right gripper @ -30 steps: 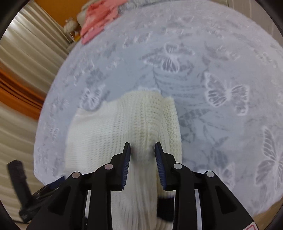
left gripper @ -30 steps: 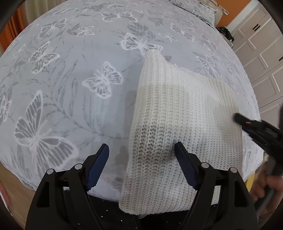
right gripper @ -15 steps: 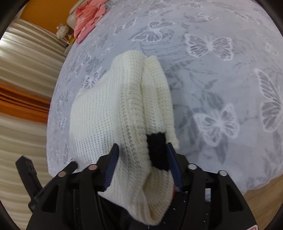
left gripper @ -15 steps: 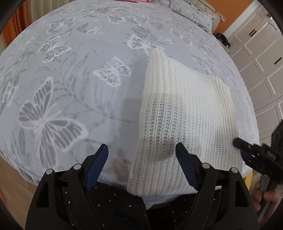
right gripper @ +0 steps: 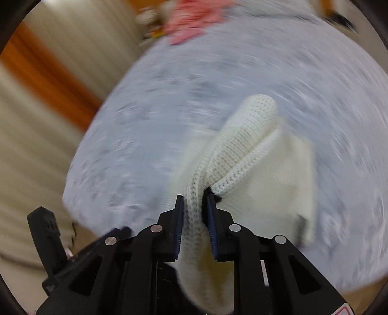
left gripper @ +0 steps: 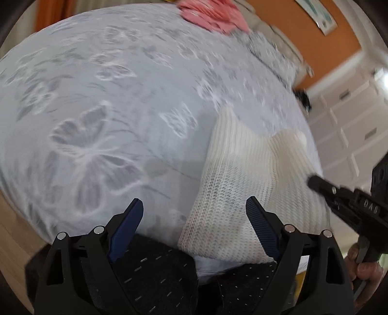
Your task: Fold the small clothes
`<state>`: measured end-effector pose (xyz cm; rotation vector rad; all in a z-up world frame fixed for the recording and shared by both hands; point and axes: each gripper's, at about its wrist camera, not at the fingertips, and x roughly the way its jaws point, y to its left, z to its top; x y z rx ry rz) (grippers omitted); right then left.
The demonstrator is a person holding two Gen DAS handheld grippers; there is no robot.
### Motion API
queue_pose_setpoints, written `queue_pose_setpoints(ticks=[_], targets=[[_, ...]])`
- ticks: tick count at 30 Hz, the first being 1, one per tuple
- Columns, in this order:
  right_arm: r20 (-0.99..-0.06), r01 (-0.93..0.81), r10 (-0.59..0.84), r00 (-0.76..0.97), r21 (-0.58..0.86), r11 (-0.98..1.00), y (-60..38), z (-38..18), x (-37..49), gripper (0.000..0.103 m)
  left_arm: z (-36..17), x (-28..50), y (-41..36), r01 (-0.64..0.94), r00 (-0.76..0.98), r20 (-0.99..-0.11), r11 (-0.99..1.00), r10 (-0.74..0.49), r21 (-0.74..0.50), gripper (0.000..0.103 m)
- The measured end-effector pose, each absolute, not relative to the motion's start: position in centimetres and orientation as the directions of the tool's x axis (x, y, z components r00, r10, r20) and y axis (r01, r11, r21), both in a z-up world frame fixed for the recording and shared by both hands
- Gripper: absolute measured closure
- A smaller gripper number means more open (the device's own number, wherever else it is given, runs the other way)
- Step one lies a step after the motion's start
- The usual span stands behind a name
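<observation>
Butterfly-print bedspread (left gripper: 101, 101) under white knit (left gripper: 232, 193).

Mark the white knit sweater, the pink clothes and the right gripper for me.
white knit sweater (left gripper: 232, 198): left wrist view, on the flat knit panel lying on the bed.
pink clothes (left gripper: 213, 17): left wrist view, middle of the blurred pile at the far side.
right gripper (right gripper: 195, 218): right wrist view, midway between its fingertips, clamped on a knit fold.

A cream-white ribbed knit garment (left gripper: 242, 184) lies on a pale grey bedspread (left gripper: 109, 101) printed with white butterflies; pink crumpled clothes (left gripper: 213, 17) beyond.
</observation>
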<state>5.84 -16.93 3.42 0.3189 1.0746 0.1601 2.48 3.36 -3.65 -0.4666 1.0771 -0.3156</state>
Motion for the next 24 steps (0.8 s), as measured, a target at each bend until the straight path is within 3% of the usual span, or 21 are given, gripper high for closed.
queue_pose_setpoints(ticks=[4, 5, 12, 19, 20, 22, 24], targets=[[-0.835, -0.157, 0.369, 0.408, 0.334, 0.929, -7.5, 3.5, 9.4, 0.094, -2.2, 0.7, 7.9, -0.057, 0.508, -0.765, 0.871, -0.395, -0.488, 0.019], [-0.838, -0.184, 0.391, 0.381, 0.345, 0.92, -5.5, 2.9, 10.1, 0.102, -2.1, 0.4, 9.1, -0.08, 0.516, -0.769, 0.873, -0.376, -0.481, 0.018], [-0.872, -0.205, 0.384, 0.305, 0.334, 0.92, -0.7, -0.4, 11.6, 0.101, -2.1, -0.9, 15.4, -0.248, 0.529, -0.793, 0.839, -0.301, -0.484, 0.018], [-0.891, -0.145, 0.365, 0.268, 0.338, 0.93, -6.0, -2.4, 9.6, 0.093, -3.5, 0.3, 14.1, -0.233, 0.502, -0.798, 0.837, -0.332, -0.495, 0.018], [-0.897, -0.135, 0.359, 0.257, 0.334, 0.933, -6.4, -2.6, 9.4, 0.091, -3.7, 0.3, 14.0, -0.235, 0.495, -0.798, 0.832, -0.343, -0.503, 0.018], [-0.904, -0.123, 0.352, 0.243, 0.331, 0.935, -6.6, -2.8, 9.4, 0.078, -4.4, 0.4, 13.4, -0.246, 0.475, -0.799, 0.816, -0.369, -0.524, 0.018], [-0.9, -0.131, 0.363, 0.242, 0.341, 0.931, -6.0, -2.8, 9.4, 0.051, -5.1, 0.6, 13.3, -0.256, 0.457, -0.792, 0.793, -0.405, -0.553, 0.015]])
